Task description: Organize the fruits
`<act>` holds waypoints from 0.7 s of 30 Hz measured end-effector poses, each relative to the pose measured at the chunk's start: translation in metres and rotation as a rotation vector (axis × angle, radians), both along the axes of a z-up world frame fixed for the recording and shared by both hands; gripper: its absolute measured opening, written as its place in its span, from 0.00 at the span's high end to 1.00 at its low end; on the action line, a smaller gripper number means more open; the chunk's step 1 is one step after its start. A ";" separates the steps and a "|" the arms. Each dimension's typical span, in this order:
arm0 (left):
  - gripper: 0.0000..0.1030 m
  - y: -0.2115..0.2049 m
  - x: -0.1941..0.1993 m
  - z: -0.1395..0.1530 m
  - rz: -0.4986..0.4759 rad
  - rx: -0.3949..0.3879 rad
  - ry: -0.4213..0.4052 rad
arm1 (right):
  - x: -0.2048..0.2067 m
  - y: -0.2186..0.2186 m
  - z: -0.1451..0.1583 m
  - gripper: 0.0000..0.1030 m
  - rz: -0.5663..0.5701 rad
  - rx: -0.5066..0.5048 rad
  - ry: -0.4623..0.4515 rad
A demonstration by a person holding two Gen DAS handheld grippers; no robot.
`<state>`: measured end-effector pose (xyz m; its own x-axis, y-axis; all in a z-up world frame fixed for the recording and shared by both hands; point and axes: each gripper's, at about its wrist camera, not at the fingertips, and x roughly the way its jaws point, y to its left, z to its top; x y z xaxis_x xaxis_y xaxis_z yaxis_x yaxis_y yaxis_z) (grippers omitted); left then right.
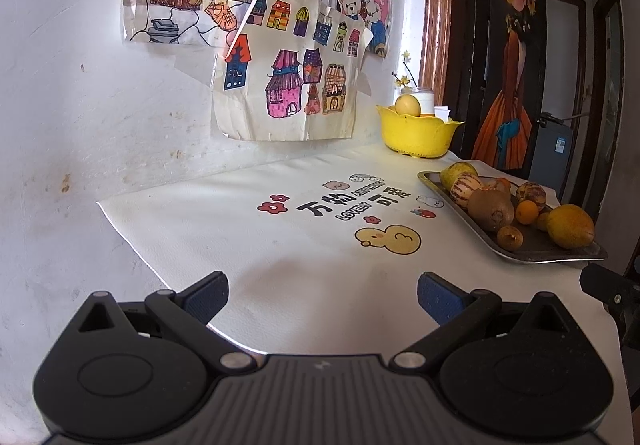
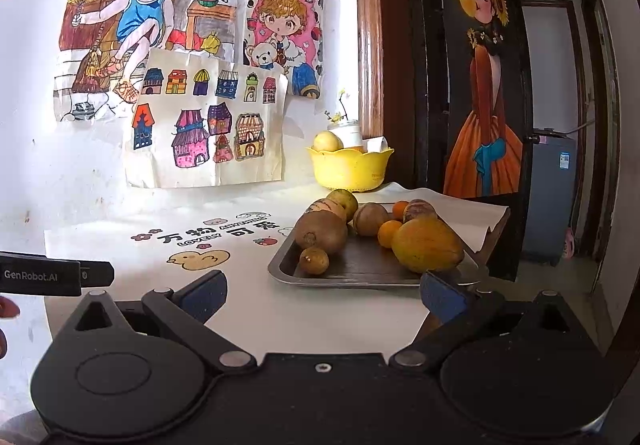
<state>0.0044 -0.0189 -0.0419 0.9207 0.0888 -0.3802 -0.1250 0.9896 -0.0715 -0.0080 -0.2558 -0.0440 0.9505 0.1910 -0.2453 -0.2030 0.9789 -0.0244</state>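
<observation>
Fruit [image 2: 426, 244] crowds the tray [image 2: 360, 277]; both grippers [image 1: 322, 295] [image 2: 322, 295] spread, empty, so a clumsy grab rolls neighbours off.

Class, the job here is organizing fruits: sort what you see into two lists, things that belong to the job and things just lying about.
Belongs to the job:
metal tray of loose fruit
kiwi
large yellow fruit
small orange
yellow bowl, one fruit already inside
left gripper and right gripper, both open and empty

Just lying about:
wall drawings
white jar with yellow flowers
printed table mat
</observation>
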 end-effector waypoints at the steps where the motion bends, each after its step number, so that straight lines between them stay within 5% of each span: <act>1: 0.00 -0.001 0.000 0.000 0.001 0.002 0.002 | 0.000 0.000 0.000 0.00 0.001 -0.001 0.001; 21: 0.00 -0.001 0.002 -0.001 0.037 0.019 0.031 | 0.002 -0.001 0.000 0.00 0.014 -0.007 0.008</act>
